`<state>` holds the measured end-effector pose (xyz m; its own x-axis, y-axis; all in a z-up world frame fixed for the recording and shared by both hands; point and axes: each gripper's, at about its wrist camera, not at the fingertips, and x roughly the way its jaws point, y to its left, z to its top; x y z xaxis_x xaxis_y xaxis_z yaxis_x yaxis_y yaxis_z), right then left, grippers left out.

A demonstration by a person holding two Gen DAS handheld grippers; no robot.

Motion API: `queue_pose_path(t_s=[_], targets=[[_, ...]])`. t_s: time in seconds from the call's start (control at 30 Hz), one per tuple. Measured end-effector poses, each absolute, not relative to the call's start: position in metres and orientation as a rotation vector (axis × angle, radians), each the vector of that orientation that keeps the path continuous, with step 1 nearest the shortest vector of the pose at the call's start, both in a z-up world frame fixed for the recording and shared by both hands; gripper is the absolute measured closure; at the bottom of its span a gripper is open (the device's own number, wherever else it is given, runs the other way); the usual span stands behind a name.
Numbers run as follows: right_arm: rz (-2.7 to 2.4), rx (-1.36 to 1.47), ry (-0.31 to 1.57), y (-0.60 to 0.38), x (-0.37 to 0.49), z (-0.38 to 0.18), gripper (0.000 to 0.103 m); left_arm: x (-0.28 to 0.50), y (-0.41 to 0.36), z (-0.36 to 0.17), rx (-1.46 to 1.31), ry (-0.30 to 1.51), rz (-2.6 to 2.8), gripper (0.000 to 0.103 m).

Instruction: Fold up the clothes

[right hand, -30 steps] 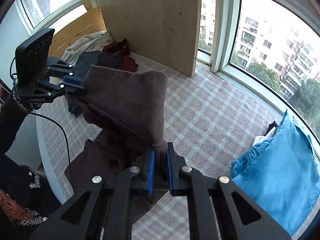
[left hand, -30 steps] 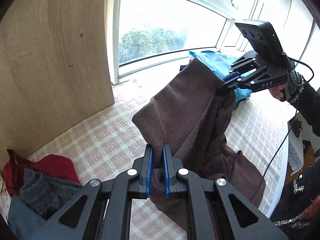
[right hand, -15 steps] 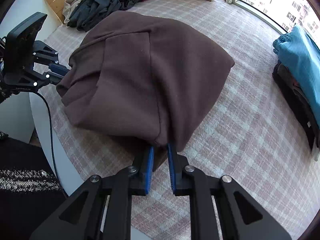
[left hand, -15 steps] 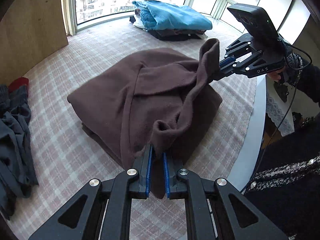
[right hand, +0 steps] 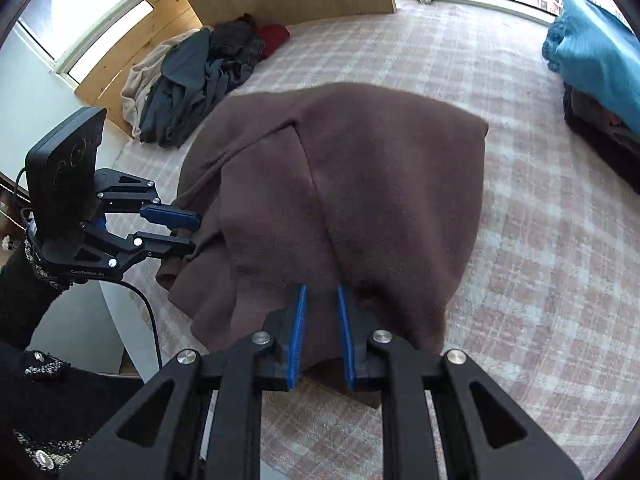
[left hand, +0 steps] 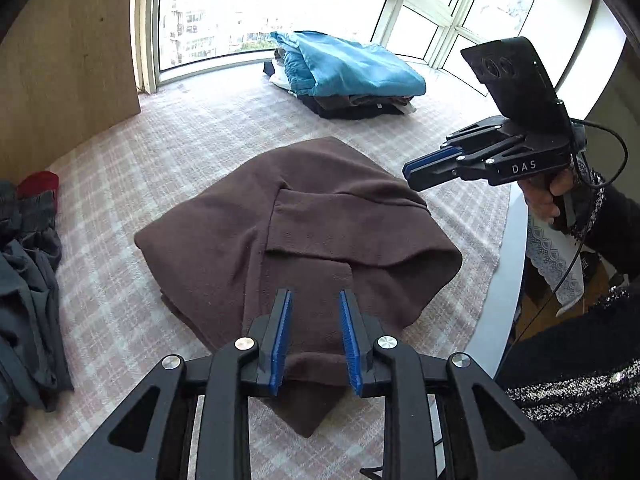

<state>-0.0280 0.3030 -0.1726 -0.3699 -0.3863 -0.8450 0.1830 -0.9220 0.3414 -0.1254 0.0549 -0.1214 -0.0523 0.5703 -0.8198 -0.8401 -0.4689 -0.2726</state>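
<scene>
A brown fleece garment (left hand: 320, 220) (right hand: 360, 180) lies folded in a thick bundle on the pink checked table cover. My left gripper (left hand: 314, 300) hovers over its near corner. Its jaws are opening: the cloth lies under the gap and the blue pads do not press on it. In the right wrist view the left gripper (right hand: 188, 228) sits at the bundle's left edge with its fingers apart. My right gripper (right hand: 320, 292) is over the garment's near edge and its jaws are opening too. In the left wrist view the right gripper (left hand: 412, 172) floats above the garment's right corner with nothing gripped.
A stack of folded clothes with a blue piece on top (left hand: 348, 68) (right hand: 600, 60) stands by the window. A heap of grey, dark and red clothes (left hand: 28, 280) (right hand: 200, 72) lies beside a wooden board (left hand: 68, 60). The table's rounded edge (left hand: 508, 280) runs close by the person.
A second ago both grippers held the brown garment up in the air. They lowered it onto the table, and both have now parted their jaws and let it go.
</scene>
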Motion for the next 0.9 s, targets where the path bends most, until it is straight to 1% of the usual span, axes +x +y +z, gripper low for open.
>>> queue_pose_path(t_s=[0.03, 0.1, 0.13, 0.17, 0.2, 0.23, 0.27, 0.3, 0.33, 0.37, 0.43, 0.6, 0.63, 0.67, 0.73, 0.8, 0.83, 0.9], targets=[[-2.327, 1.521, -0.28, 0.3, -0.022, -0.186, 0.086, -0.127, 0.056, -0.142, -1.206, 0.349, 1.7, 0.08], [-2.336, 1.521, -0.374, 0.313, -0.016, -0.178, 0.086, -0.123, 0.046, -0.159, -1.199, 0.308, 1.695, 0.081], [-2.351, 1.52, -0.437, 0.323, -0.015, -0.172, 0.085, -0.122, 0.04, -0.165, -1.205, 0.281, 1.693, 0.081], [-2.367, 1.518, -0.501, 0.332, -0.014, -0.166, 0.08, -0.127, 0.035, -0.162, -1.251, 0.229, 1.694, 0.081], [-2.454, 1.499, -0.533, 0.345, -0.013, -0.161, 0.06, -0.131, 0.029, -0.156, -1.287, 0.178, 1.712, 0.081], [-2.543, 1.498, -0.552, 0.357, -0.012, -0.156, 0.035, -0.136, 0.02, -0.147, -1.293, 0.128, 1.76, 0.08], [-2.622, 1.498, -0.578, 0.368, -0.013, -0.157, 0.03, -0.141, 0.012, -0.139, -1.303, 0.082, 1.813, 0.074], [-2.619, 1.505, -0.642, 0.376, -0.016, -0.161, 0.029, -0.148, 0.005, -0.134, -1.33, 0.05, 1.887, 0.066], [-2.615, 1.512, -0.706, 0.383, -0.02, -0.166, 0.029, -0.155, -0.001, -0.131, -1.359, 0.014, 1.954, 0.044], [-2.608, 1.519, -0.77, 0.39, -0.024, -0.171, 0.029, -0.163, -0.005, -0.131, -1.396, -0.037, 1.991, 0.037], [-2.532, 1.548, -0.888, 0.395, -0.033, -0.188, 0.029, -0.175, -0.007, -0.135, -1.448, -0.125, 2.022, 0.035], [-2.471, 1.633, -0.882, 0.383, -0.045, -0.213, 0.029, -0.189, 0.017, -0.163, -1.564, -0.057, 2.036, 0.034], [-2.474, 1.614, -0.877, 0.381, -0.045, -0.213, 0.026, -0.19, 0.018, -0.169, -1.588, -0.064, 2.03, 0.034], [-2.475, 1.604, -0.865, 0.379, -0.044, -0.213, 0.026, -0.19, 0.018, -0.173, -1.604, -0.084, 2.023, 0.034], [-2.467, 1.599, -0.827, 0.373, -0.045, -0.213, 0.02, -0.191, 0.018, -0.18, -1.625, -0.12, 2.005, 0.034], [-2.464, 1.593, -0.768, 0.365, -0.044, -0.213, 0.018, -0.19, 0.02, -0.182, -1.631, -0.123, 1.993, 0.034], [-2.47, 1.59, -0.715, 0.359, -0.044, -0.212, 0.016, -0.189, 0.021, -0.184, -1.634, -0.124, 1.986, 0.034], [-2.484, 1.597, -0.581, 0.343, -0.046, -0.212, 0.016, -0.187, 0.025, -0.186, -1.64, -0.125, 1.963, 0.035]])
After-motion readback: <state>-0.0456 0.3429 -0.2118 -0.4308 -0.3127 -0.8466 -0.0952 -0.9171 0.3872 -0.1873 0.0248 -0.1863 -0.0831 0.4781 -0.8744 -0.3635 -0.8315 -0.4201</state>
